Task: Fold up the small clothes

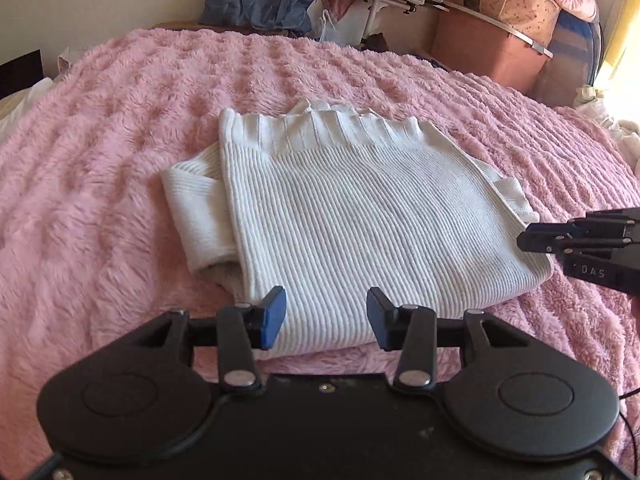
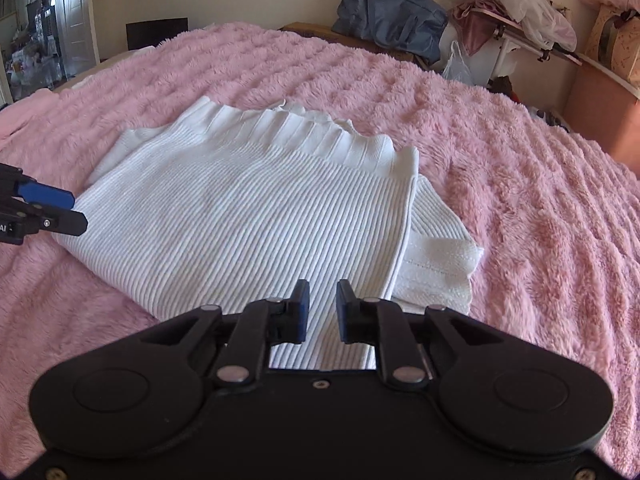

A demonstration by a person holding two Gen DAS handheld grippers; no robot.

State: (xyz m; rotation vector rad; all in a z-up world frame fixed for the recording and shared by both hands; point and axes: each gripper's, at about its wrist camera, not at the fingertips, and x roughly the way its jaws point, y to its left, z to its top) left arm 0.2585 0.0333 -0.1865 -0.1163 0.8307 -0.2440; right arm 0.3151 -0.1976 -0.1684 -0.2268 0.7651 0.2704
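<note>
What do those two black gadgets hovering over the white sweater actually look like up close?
Both the left gripper and the right gripper are matte black plastic: two rounded discs, silver rivets on hinged bars, and short fingers faced with blue pads. The right one bears pale letters reading "DAS" on its side.

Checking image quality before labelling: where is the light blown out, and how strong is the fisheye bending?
Left wrist view: glare washes out the far right edge beyond the pink blanket; white sweater ribs stay sharp. Right wrist view: even light, blanket edges curve strongly, doorway at upper left bends; corners are vignetted black.
</note>
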